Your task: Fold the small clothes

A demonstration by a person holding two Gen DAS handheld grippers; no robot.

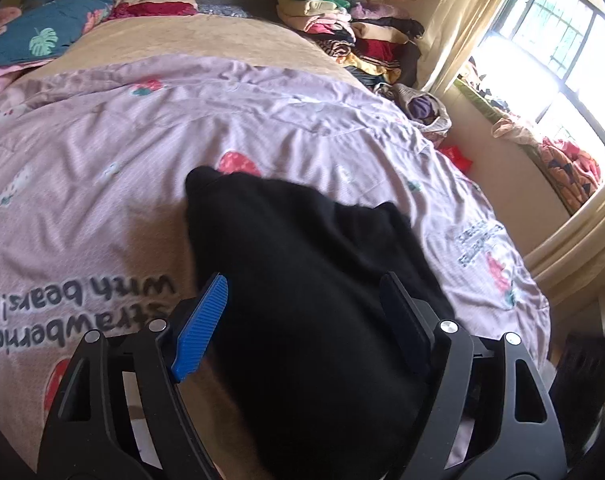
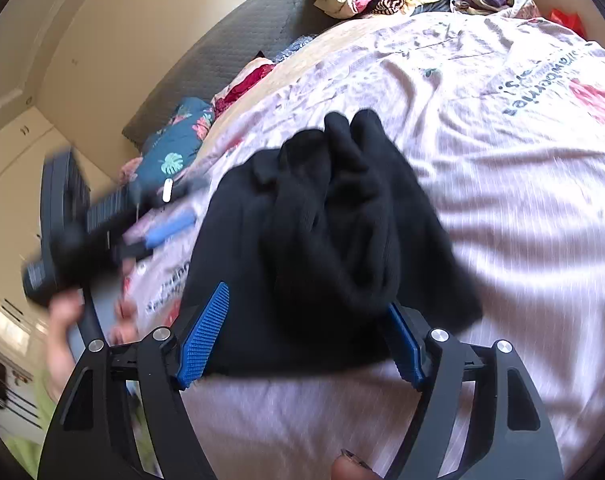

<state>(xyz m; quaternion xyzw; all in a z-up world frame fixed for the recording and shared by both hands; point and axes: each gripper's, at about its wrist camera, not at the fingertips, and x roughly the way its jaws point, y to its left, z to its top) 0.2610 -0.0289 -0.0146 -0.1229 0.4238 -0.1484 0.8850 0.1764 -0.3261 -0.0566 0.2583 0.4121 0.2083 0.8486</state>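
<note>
A black garment [image 1: 302,280] lies bunched on the pink strawberry-print quilt [image 1: 102,140]. In the left wrist view my left gripper [image 1: 304,277] stands open just above it, blue pads wide apart on either side of the cloth and not pressing it. In the right wrist view the same garment [image 2: 322,208] is a crumpled heap. My right gripper [image 2: 306,298] is open around its near edge, and a fold droops over the right pad. My left gripper [image 2: 158,220] shows blurred at the left, in a person's hand [image 2: 62,320].
A pile of mixed clothes [image 1: 354,28] sits at the bed's far right corner, with a bag of clothes [image 1: 426,108] beside it. A teal floral blanket [image 1: 46,28] lies at the far left by the grey headboard [image 2: 230,48]. A bright window [image 1: 562,60] is at the right.
</note>
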